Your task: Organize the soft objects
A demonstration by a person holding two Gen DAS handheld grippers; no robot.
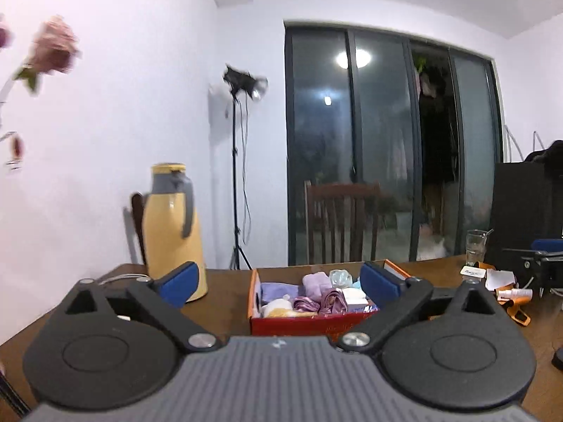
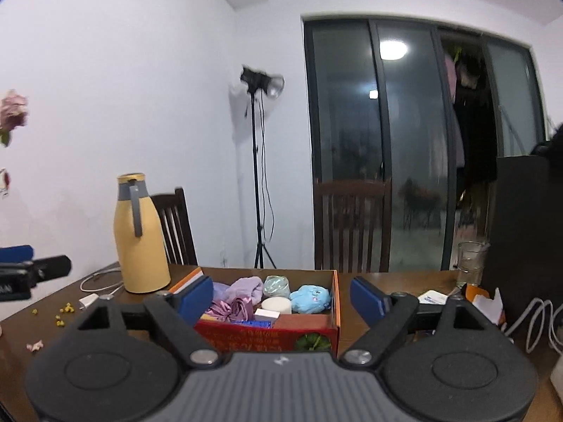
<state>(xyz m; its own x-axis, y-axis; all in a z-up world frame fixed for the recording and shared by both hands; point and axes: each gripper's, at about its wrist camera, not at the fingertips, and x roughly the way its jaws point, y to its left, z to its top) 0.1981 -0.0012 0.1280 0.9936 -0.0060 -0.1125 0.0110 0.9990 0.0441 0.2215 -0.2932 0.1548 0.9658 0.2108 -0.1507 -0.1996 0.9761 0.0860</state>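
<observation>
Both the left hand-held gripper (image 1: 278, 283) and right hand-held gripper (image 2: 281, 297) are spread wide, holding nothing, above the bench (image 2: 387, 281). Just past them sits the red box (image 2: 267, 334), stuffed with purple cloths (image 2: 242, 290), a blue plush (image 2: 311, 299) and a white sponge (image 2: 276, 305). Yellow thermos (image 2: 139, 235) stands further left.

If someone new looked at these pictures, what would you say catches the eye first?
The red box mid-table, packed with soft things: a blue plush at its right end, lilac cloths to the left. Next, the yellow flask standing left of it. Both grippers, left and right, hang open before the box.
</observation>
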